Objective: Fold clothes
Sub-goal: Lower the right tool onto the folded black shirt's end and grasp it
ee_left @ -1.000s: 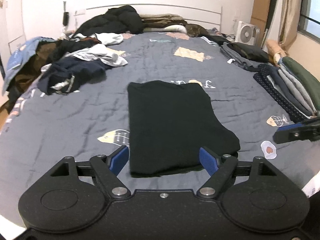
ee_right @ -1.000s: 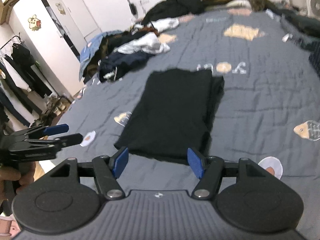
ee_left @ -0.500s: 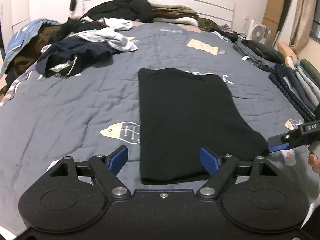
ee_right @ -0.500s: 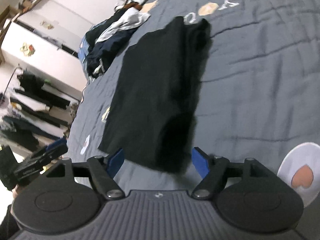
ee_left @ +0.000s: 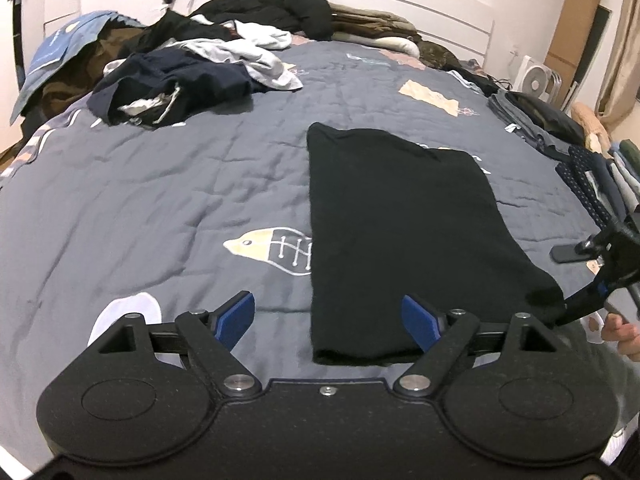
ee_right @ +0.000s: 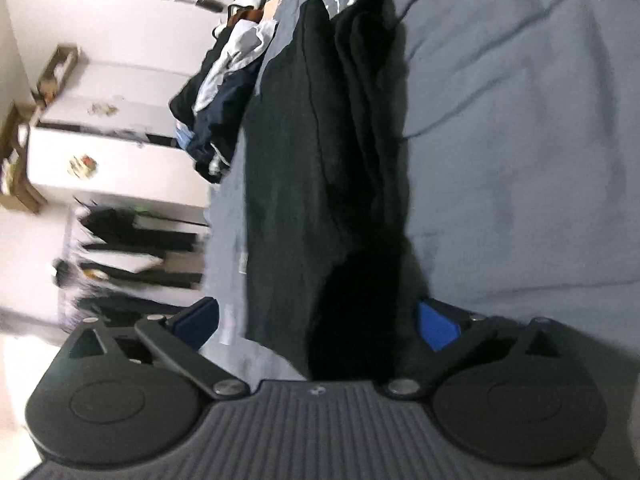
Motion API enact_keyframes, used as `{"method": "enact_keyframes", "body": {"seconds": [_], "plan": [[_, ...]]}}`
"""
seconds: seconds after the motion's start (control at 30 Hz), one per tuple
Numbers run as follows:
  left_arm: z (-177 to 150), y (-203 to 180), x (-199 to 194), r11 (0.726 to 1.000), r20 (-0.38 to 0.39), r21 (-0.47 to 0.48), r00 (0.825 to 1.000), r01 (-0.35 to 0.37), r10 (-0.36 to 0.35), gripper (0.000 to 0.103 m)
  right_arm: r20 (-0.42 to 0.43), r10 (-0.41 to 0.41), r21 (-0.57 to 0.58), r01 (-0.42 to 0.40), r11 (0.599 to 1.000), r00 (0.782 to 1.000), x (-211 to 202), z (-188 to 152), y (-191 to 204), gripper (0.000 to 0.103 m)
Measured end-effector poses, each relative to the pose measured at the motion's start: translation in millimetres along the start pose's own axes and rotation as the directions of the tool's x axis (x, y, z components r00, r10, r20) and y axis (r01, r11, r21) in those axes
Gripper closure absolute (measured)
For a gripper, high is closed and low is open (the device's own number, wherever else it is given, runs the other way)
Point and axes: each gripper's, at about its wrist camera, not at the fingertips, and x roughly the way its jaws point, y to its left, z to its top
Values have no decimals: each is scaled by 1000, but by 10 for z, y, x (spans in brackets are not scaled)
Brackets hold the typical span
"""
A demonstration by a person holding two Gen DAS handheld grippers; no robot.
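Observation:
A black garment, folded into a long rectangle, lies flat on the grey bedspread. My left gripper hangs open low over its near left corner, its blue pads clear of the cloth. My right gripper is at the near right corner, held by a hand. In the right wrist view the picture is rolled on its side. There the right gripper straddles the black garment. Its jaws are opening, with the cloth between them and the pads apart from it.
A heap of loose clothes covers the far left of the bed, and a dark jacket lies by the headboard. Folded clothes are stacked along the right edge. A white wardrobe stands beside the bed.
Both grippers have come down to the garment's near edge. The right gripper rolled onto its side and its jaws widened around the near right corner. The left jaws stayed open.

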Motion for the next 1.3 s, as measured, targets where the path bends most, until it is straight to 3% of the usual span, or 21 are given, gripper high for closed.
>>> {"method": "enact_keyframes", "body": {"seconds": [0.07, 0.2, 0.33, 0.43, 0.5, 0.53, 0.77, 0.97, 1.17, 1.3], "plan": [[-17, 29, -4, 1000, -2, -13, 1000, -2, 2, 23, -36, 51, 22, -50, 999, 998, 61, -5, 41, 0], [-37, 51, -27, 1000, 1, -22, 1000, -3, 3, 23, -74, -10, -34, 7, 999, 997, 254, -34, 181, 0], [-41, 48, -44, 1000, 5, -29, 1000, -3, 3, 22, -52, 18, 57, -15, 998, 998, 241, 10, 118, 0], [-42, 30, -34, 999, 5, -34, 1000, -5, 5, 22, 0, -20, 62, 19, 998, 1000, 241, -64, 101, 6], [-42, 10, -38, 999, 6, -31, 1000, -6, 6, 22, 29, -60, 35, 59, 998, 998, 222, -124, 152, 36], [-41, 3, -47, 1000, 7, -30, 1000, -7, 7, 22, 38, -92, 47, 90, 995, 995, 209, -147, 147, 84], [-40, -11, -138, 1000, 6, -27, 1000, -10, 10, 22, 111, -39, 150, 23, 988, 993, 43, -307, 64, 84], [-70, -10, -221, 999, -3, -30, 1000, 11, -11, 22, 128, -18, 143, 0, 990, 992, -189, -356, 184, 85], [-114, -34, -253, 986, -25, -35, 986, 164, -165, 21, 79, -39, 101, 31, 994, 996, -552, -535, 252, 85], [-109, -42, -77, 951, -58, -73, 950, 301, -305, 17, 33, -82, 70, 80, 994, 996, -925, -699, 198, 85]]}}
